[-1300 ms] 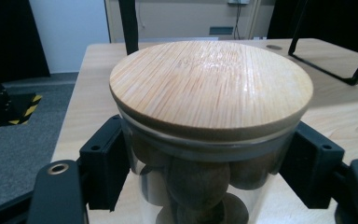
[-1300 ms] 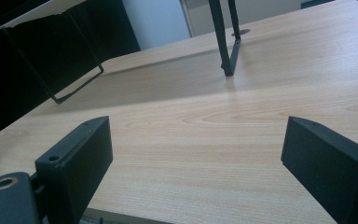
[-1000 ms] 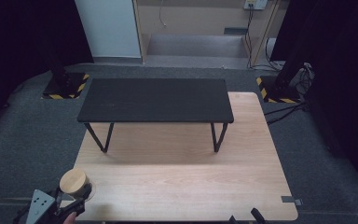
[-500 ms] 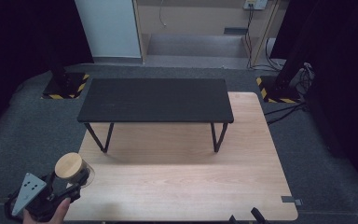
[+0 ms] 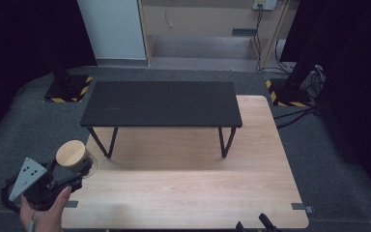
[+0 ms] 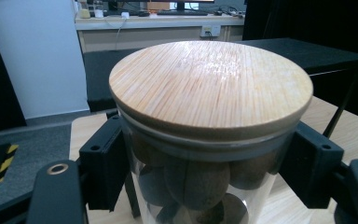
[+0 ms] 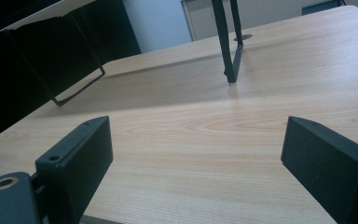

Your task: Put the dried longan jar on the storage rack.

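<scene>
**A:** What changed?

**B:** My left gripper (image 5: pixel 72 175) lifted the jar (image 6: pixel 205 154); it's clamped between the fingers (image 6: pixel 103 161), off the table (image 5: pixel 183 193). Right gripper (image 7: pixel 196 163) gapes wide, nothing between. Carrying looks underway.

table (image 5: pixel 183 193): light wood, sits on grey carpet
on it: a low black bench (image 5: pixel 159 104) toward the far edge

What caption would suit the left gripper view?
Left gripper clamps a glass jar of brown balls, bamboo lid on.
</scene>
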### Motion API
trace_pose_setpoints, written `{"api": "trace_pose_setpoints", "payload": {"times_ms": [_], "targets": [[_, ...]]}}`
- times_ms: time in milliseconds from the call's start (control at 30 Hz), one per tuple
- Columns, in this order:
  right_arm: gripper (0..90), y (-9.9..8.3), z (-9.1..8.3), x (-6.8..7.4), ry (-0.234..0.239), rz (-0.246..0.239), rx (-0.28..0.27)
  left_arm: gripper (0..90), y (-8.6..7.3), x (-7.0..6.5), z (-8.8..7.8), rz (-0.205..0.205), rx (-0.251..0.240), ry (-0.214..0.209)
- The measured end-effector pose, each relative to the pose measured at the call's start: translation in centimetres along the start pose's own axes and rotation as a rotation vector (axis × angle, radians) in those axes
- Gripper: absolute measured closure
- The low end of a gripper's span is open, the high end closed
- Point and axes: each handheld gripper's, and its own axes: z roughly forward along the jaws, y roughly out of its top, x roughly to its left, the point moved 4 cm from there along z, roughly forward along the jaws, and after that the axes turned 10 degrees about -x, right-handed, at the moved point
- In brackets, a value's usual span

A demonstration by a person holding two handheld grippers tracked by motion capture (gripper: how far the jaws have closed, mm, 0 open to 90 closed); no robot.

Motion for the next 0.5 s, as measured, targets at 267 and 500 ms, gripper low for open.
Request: {"api": "trace_pose_setpoints", "payload": {"times_ms": [267,500], "targets": [[9.2,0.0,0.3,0.0,-0.001,0.002,0.002,24.7,1.0,0.3,1.5,0.006,0.001,-0.009],[9.2,0.0,0.7,0.0,0.001,0.000,0.009,24.7,2.1,0.7,3.1,0.005,0.000,-0.026]]}}
